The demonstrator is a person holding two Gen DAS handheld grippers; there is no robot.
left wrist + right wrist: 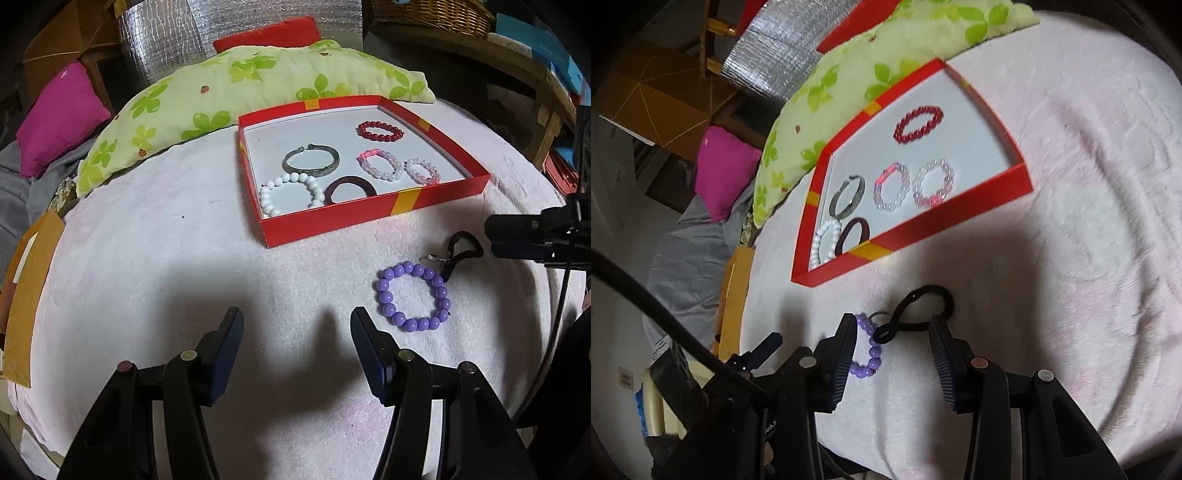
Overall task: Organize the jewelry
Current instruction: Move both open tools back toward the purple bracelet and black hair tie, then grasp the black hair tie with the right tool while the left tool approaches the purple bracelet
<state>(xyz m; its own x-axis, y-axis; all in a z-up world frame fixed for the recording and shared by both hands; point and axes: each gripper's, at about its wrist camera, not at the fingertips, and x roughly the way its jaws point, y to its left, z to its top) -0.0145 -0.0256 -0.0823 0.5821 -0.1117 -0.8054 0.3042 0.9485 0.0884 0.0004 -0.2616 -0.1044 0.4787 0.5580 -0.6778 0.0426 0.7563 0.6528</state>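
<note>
A shallow red box [369, 216] [953, 212] lies on the white towel and holds several bracelets: red beads [379, 130], a silver bangle [311, 162], white beads [290, 195], a dark hair band [351, 188] and two pink-white bead rings [380, 164]. In front of the box lie a purple bead bracelet [413, 295] [868, 354] and a black hair tie [463, 247] [916, 314]. My left gripper [297, 332] is open and empty, left of the purple bracelet. My right gripper [895, 332] is open, its fingers either side of the black tie and just over it.
A green floral pillow [236, 85] lies behind the box, with a red cushion [269, 35] and a magenta cushion [59, 118] further off. A yellow cardboard piece [29, 295] stands at the towel's left edge. A wicker basket [432, 14] sits on a shelf at right.
</note>
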